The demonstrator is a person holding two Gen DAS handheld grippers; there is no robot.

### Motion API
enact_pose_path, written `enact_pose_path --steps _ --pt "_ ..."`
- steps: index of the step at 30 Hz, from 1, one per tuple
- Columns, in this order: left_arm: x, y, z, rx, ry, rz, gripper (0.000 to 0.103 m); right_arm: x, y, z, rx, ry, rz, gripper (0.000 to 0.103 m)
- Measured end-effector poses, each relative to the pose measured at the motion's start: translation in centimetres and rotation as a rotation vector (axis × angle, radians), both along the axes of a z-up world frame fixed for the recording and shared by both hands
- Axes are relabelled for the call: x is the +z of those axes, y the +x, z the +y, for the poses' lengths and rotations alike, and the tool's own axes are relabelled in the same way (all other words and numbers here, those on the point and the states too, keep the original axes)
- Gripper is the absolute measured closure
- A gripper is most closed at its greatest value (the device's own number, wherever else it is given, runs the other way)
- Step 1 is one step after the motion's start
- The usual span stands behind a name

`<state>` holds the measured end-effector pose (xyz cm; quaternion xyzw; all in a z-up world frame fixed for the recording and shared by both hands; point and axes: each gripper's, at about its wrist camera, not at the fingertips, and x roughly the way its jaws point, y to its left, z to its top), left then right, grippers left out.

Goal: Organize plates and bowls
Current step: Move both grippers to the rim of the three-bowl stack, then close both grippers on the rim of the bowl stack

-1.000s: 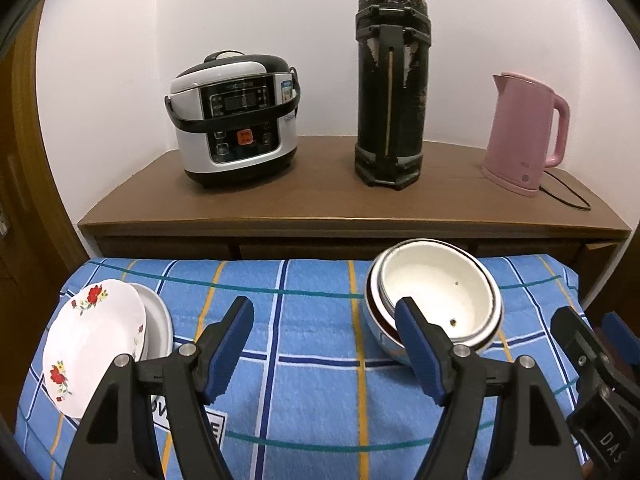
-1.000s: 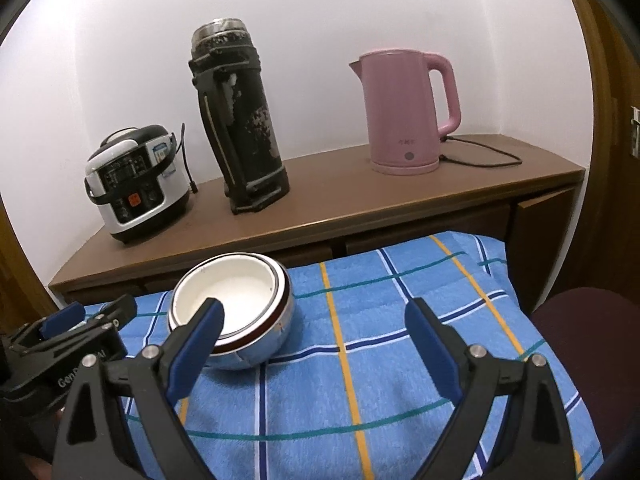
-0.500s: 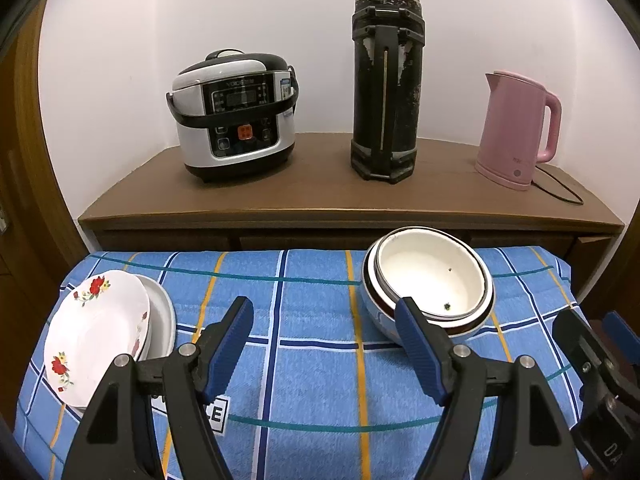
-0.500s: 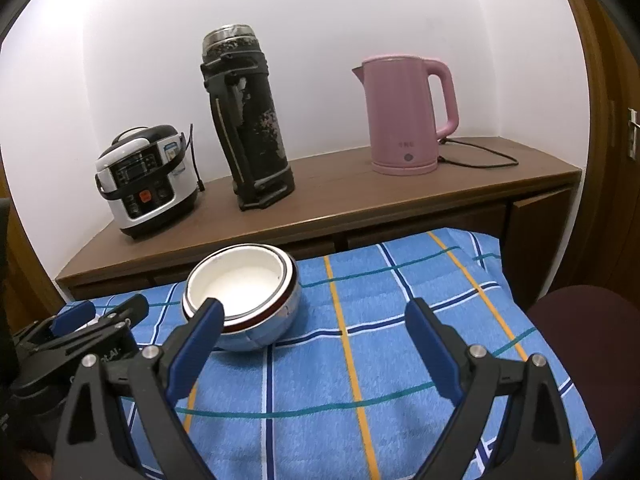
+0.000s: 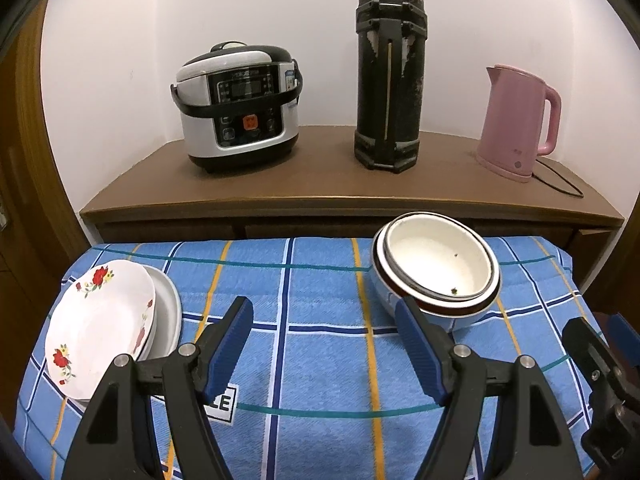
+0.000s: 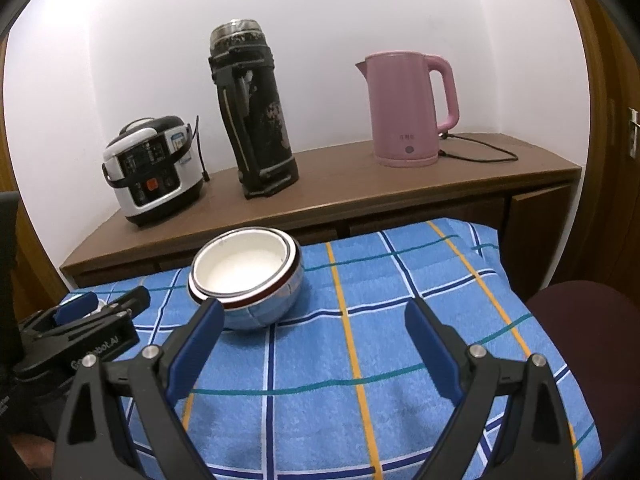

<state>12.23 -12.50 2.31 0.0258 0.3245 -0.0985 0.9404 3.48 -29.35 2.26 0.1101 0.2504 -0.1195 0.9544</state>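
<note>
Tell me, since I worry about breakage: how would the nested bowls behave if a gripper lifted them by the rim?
The bowls look glazed, so probably slippery against the pads and breakable if dropped. The inner bowl sits tilted in the outer one, so it could shift or rattle. The rounded base on the soft blue cloth suggests rocking if pushed.

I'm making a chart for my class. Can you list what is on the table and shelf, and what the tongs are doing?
bowls: white nested bowls with dark red rim, on blue checked cloth
plates: white flowered plate stacked on plain white plate
shelf: black-and-white rice cooker, tall black flask, pink kettle
left tongs: open, empty
right tongs: open, empty
</note>
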Motion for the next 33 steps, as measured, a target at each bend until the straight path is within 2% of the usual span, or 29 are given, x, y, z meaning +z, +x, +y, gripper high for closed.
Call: enact_pose_path --steps 10,12,16,19,25,33 --pt "-0.1 1.7 0.3 0.014 -0.02 0.016 0.026 0.3 1.0 -0.4 0.013 -0.012 -0.015 0.01" --pt "0.1 2.3 0.1 0.013 -0.023 0.011 0.019 0.4 1.8 -1.0 0.017 -0.003 -0.018 0.01" --pt "0.8 3.9 -0.6 0.012 -0.056 -0.003 0.018 0.3 4.0 -2.2 0.023 0.031 0.002 0.024" --pt "0.8 5.6 -1.5 0.013 -0.051 0.013 0.018 0.0 6.5 -2.9 0.029 0.055 0.028 0.026" --pt "0.1 8.2 -3.0 0.018 -0.049 0.044 0.018 -0.9 9.4 -3.3 0.026 0.092 0.05 0.04" --pt "-1.1 9.8 -4.3 0.005 -0.028 0.076 0.018 -1.8 11.1 -3.9 0.023 0.117 0.064 0.04"
